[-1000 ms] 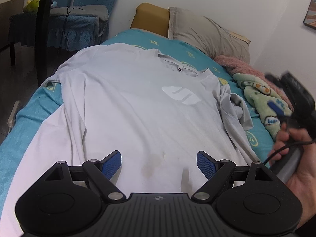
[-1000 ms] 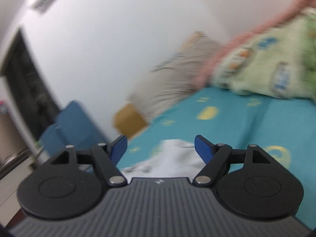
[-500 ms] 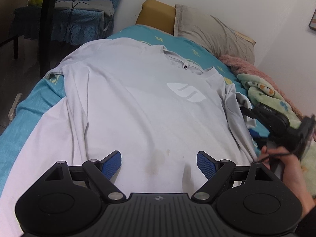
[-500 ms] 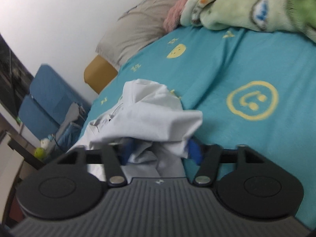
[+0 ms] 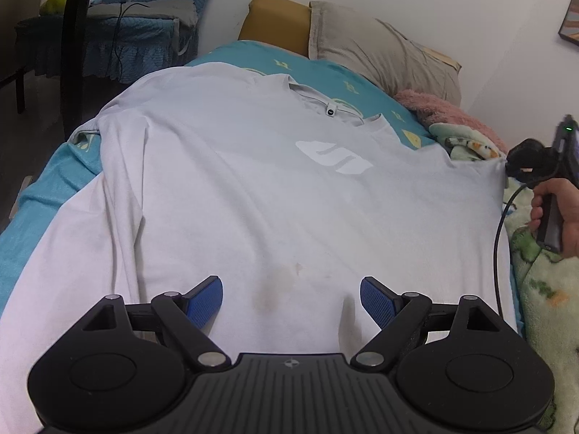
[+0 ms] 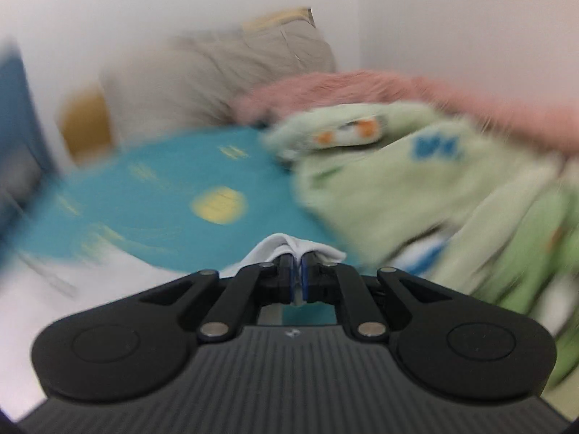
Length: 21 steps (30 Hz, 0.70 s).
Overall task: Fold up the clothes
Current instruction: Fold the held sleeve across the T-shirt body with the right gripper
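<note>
A white T-shirt (image 5: 275, 195) with a light chest logo lies face up on the teal bed sheet (image 5: 32, 195). My left gripper (image 5: 291, 298) is open and empty, hovering just above the shirt's lower part. My right gripper (image 6: 296, 278) is shut on the shirt's right sleeve (image 6: 289, 247). In the left wrist view the right gripper (image 5: 506, 166) holds that sleeve stretched out to the right, over the green blanket. The right wrist view is blurred by motion.
A grey pillow (image 5: 383, 54) and a tan headboard cushion (image 5: 275, 21) lie at the head of the bed. A green patterned blanket (image 5: 542, 289) and a pink fluffy one (image 5: 445, 108) lie along the right. A blue chair (image 5: 108, 29) and a dark post (image 5: 74, 47) stand on the left.
My right gripper closed on the bunched right sleeve and pulled it out to the right, spreading that side of the shirt flat. My left gripper stayed open above the hem.
</note>
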Each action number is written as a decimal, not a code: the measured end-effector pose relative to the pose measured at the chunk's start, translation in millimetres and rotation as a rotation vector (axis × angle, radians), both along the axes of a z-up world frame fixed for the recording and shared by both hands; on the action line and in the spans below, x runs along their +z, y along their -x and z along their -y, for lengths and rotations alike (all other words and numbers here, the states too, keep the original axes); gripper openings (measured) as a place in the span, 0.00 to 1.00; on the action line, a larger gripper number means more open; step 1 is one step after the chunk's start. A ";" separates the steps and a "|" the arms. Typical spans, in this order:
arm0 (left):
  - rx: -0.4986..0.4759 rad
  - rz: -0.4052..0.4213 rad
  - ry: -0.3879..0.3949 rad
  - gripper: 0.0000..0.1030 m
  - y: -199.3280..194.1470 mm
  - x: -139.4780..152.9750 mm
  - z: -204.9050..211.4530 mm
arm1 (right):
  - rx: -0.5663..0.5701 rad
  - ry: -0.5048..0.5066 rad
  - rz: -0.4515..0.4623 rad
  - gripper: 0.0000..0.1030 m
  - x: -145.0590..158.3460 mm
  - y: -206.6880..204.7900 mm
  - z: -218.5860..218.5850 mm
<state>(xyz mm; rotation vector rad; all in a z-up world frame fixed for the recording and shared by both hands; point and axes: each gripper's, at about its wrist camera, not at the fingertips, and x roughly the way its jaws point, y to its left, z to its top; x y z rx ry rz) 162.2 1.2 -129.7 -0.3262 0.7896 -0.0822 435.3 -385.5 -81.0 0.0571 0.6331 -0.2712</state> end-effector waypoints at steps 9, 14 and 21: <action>-0.020 -0.001 -0.051 0.83 -2.9 -6.3 7.4 | 0.015 0.020 0.046 0.42 -44.0 4.0 3.4; -0.017 0.004 -0.052 0.83 -2.0 -5.5 6.7 | -0.063 -0.359 0.205 0.87 -59.5 58.4 34.0; 0.008 0.018 -0.037 0.83 -1.3 -0.2 -0.1 | -0.158 -0.637 0.231 0.88 -87.4 87.1 50.5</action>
